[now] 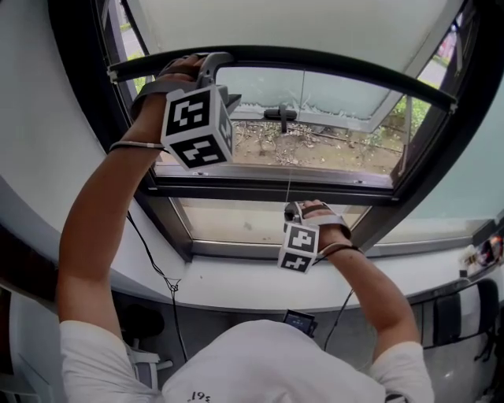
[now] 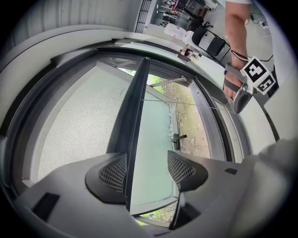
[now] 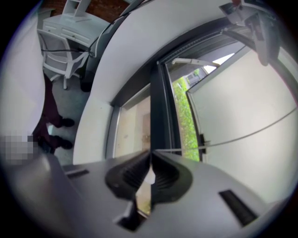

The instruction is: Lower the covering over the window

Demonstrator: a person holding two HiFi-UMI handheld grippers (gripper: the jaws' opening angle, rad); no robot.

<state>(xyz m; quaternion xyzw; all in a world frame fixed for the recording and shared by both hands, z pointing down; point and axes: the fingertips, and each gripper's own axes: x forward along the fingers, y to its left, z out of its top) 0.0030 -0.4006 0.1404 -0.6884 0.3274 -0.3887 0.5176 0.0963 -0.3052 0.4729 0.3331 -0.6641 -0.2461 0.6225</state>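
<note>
A pale roller blind (image 1: 299, 24) hangs over the upper part of the window and ends in a dark bottom bar (image 1: 339, 63). My left gripper (image 1: 216, 59) reaches over that bar's left end. In the left gripper view the bar (image 2: 135, 107) runs between the jaws of the left gripper (image 2: 146, 172); it lies against one pad (image 2: 114, 174) and stands apart from the other, so the jaws are open. Lower down, my right gripper (image 1: 293, 211) is shut on a thin cord (image 1: 289, 185). That cord (image 3: 242, 135) comes out from between the closed jaws of the right gripper (image 3: 150, 162).
The dark window frame (image 1: 268, 189) crosses below the bar, with a black window handle (image 1: 281, 114) behind the glass. A white curved sill (image 1: 236, 283) lies beneath, with a black cable (image 1: 161, 275) over its edge. A white chair (image 3: 60, 56) stands on the floor.
</note>
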